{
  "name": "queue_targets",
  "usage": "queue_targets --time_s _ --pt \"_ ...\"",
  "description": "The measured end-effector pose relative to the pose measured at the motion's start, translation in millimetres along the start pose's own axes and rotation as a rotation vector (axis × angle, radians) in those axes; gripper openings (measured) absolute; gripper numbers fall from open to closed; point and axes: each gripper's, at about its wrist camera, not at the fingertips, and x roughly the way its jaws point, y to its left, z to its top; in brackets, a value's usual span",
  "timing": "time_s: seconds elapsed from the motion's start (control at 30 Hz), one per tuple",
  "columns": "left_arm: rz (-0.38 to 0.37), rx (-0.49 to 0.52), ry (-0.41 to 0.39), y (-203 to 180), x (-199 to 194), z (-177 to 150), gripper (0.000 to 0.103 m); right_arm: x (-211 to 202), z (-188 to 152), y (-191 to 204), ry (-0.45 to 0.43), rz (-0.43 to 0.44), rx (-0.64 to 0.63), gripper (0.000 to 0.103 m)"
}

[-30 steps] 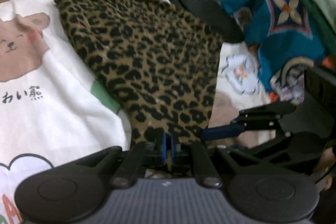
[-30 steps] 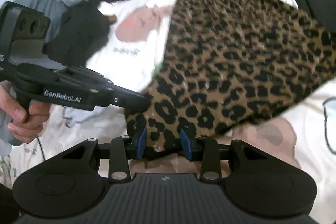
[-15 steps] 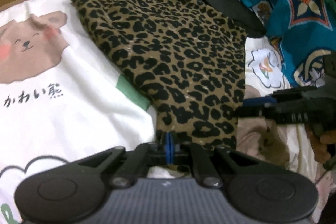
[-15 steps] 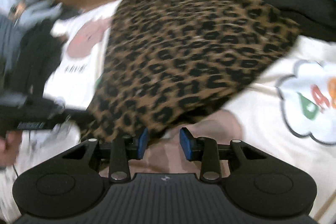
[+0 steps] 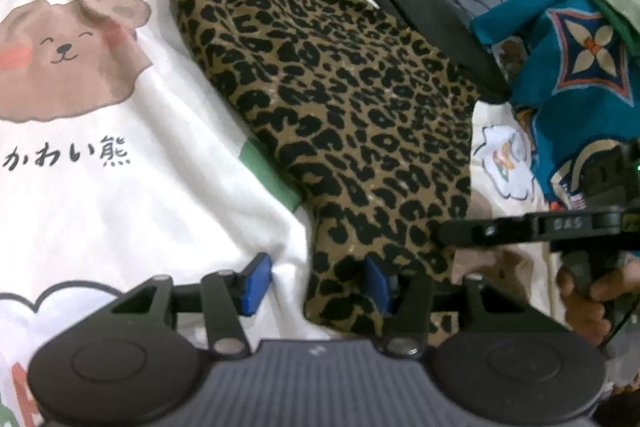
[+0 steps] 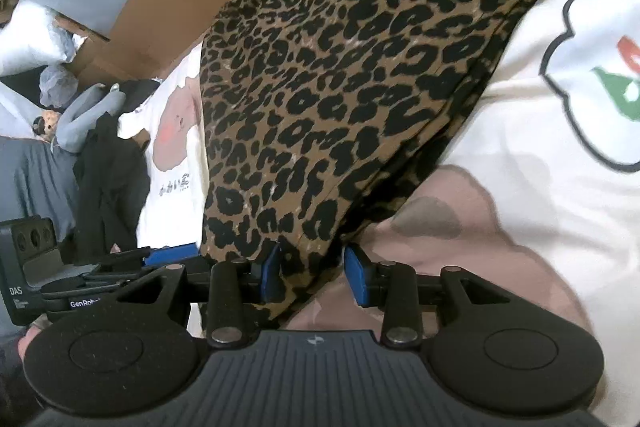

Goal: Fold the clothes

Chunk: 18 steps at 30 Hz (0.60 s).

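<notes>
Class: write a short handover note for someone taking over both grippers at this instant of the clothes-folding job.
Left gripper: open, its jaws straddling the near left corner of the leopard garment.
Right gripper: open, the garment's near edge lying between its jaws, not pinched.
The garment lies folded into a narrow stack on the bear sheet, touching it, beside the black cushion.
Done: garment folded at least once, laid down, not gripped.
Left: probably another fold or smoothing, then clear both grippers.

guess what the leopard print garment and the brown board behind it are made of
Leopard print garment: looks like thin woven fabric, matte, lying limp and flat in layers with soft folded edges; exact fibre unclear. Brown board: probably corrugated cardboard, dull brown with straight creases and a raw cut edge.
</notes>
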Motion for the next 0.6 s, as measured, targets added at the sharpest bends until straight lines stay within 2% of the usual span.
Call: queue_targets --time_s 0.1,0.23,0.43,0.6 --pt "-0.035 -0.030 -0.035 2 -6 2 0.042 6 -2 -3 0.007 0.035 0.052 0.043" --pt "-0.075 -0.026 -0.054 -2 -9 6 0.040 10 -7 -6 0.011 0.077 0.100 0.042" --pt "-0.081 -0.016 -0.009 -3 5 3 0.040 16 -15 -7 0.034 0.147 0.168 0.042" --pt "-0.118 -0.085 0.024 12 11 -3 0.039 26 -22 3 0.069 0.183 0.160 0.041"
